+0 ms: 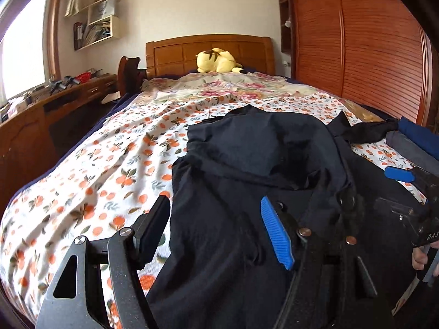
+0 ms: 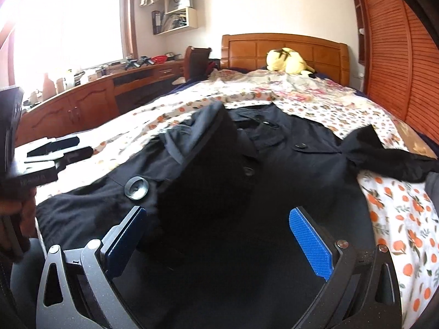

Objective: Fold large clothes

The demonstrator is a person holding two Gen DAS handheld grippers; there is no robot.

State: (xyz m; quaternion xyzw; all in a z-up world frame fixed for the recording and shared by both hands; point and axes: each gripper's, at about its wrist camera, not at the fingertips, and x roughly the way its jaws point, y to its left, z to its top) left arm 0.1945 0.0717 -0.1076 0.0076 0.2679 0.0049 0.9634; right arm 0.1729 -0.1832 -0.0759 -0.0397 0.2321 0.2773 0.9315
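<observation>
Black and crumpled, the coat lies across the near end of my bed, on a sheet printed with oranges, its buttons showing. My left gripper hangs over the coat's left edge with jaws apart and nothing pinched; my right gripper is spread wide above the dark cloth, gripping nothing. The only writing I can read is "DAS" on the right gripper's body, cut off.

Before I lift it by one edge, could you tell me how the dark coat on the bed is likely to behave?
The dark coat already lies rumpled with a flap folded over, so it will probably sag limply. Being large with buttons, it likely feels fairly heavy and drags across the bedsheet.
</observation>
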